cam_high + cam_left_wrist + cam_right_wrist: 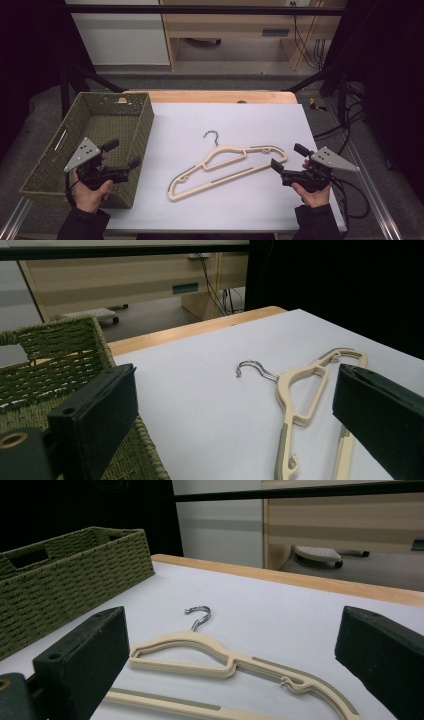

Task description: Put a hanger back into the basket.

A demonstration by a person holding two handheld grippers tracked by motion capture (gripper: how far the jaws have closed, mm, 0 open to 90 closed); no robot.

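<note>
Hanger (227, 167): cream plastic, metal hook, flat on the white surface (200, 120), centre of the high view, untouched.

Right tool (286, 161), lower right of the frame, jaws spread, just beside the hanger's right shoulder; left tool (122, 154), lower left, jaws spread, held over the green woven basket (142, 125). We judge the reach is in hand: we would bring the right tool in low, straddle the thin arm near the shoulder, pinch squarely so it cannot pivot, and mind the hook (212, 136) snagging.
</note>
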